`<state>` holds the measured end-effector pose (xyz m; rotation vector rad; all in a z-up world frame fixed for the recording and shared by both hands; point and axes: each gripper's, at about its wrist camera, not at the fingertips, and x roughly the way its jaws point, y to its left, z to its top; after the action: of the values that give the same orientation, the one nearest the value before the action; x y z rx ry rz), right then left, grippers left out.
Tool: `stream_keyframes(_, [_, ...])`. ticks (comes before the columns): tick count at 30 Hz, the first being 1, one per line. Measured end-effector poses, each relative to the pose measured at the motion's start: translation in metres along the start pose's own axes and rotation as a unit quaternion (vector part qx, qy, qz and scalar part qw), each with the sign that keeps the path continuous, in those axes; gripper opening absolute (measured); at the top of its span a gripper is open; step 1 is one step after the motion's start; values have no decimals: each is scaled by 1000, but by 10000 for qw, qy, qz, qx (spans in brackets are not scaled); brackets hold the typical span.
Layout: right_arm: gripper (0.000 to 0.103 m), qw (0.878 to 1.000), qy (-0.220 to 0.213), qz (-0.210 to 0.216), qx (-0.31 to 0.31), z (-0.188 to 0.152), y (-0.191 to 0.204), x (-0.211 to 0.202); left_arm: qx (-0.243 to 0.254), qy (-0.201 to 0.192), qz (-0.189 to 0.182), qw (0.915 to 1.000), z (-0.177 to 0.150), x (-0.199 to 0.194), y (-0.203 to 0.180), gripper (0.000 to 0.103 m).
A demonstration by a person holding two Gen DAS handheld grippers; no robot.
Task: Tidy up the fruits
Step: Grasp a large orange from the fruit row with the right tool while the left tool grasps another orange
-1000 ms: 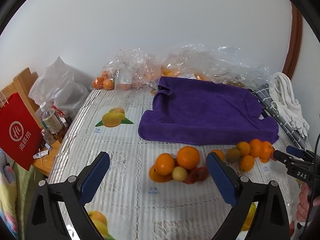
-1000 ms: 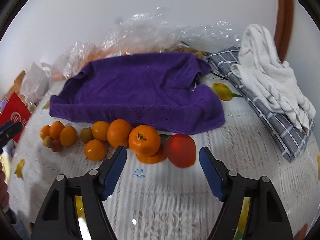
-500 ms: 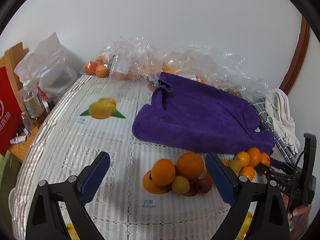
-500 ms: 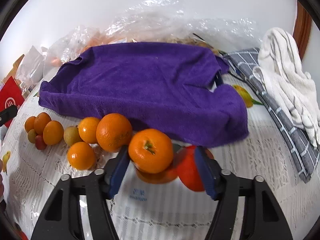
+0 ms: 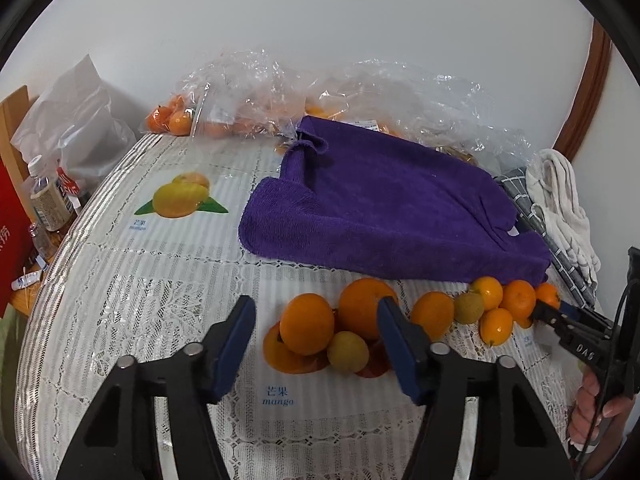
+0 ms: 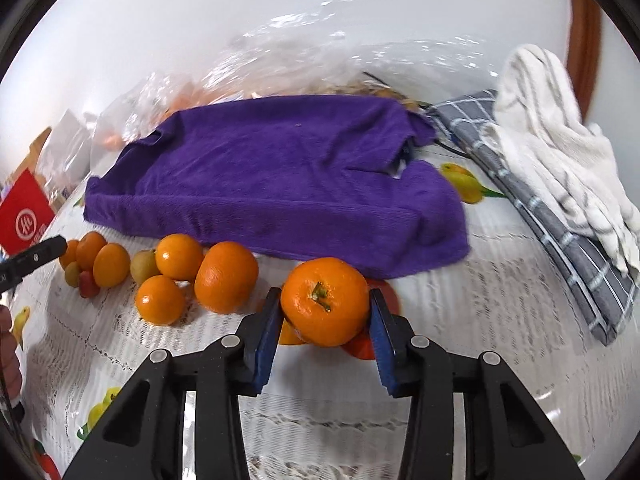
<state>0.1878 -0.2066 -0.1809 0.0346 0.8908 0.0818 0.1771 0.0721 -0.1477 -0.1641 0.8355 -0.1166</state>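
On the lace tablecloth, fruits lie in a row in front of a purple towel. My left gripper hovers over the left pile, its jaws closing. An orange and a small yellow-green fruit sit between its fingers, untouched by the pads. A larger orange is partly hidden by the right finger. My right gripper is closing on an orange with a stem, and both pads touch its sides. A red fruit lies behind that orange. More oranges lie to the left.
Clear plastic bags with more oranges line the wall. A grey checked cloth and a white towel lie on the right. Bottles and a red bag stand off the table's left edge. A hand holds the right gripper.
The left gripper has come down closer to the left pile and its jaws have narrowed a lot. The right jaws have closed in onto the stemmed orange.
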Motion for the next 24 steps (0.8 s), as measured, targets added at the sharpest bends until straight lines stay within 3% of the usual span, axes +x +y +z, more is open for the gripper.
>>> stream_keyframes(6, [42, 9997, 34, -42, 225, 0, -10, 0, -175, 49, 119, 9998, 0, 7, 8, 40])
stream_keyframes(16, [42, 9998, 154, -94, 94, -2, -7, 6, -104, 162, 213, 9996, -2, 16, 6, 40])
stream_keyframes(23, [42, 9998, 159, -70, 113, -1, -9, 6, -554, 320, -169, 9978, -2, 19, 21, 40])
stream_keyframes(24, [42, 9998, 148, -58, 121, -1, -9, 6, -558, 318, -246, 9976, -2, 19, 21, 34])
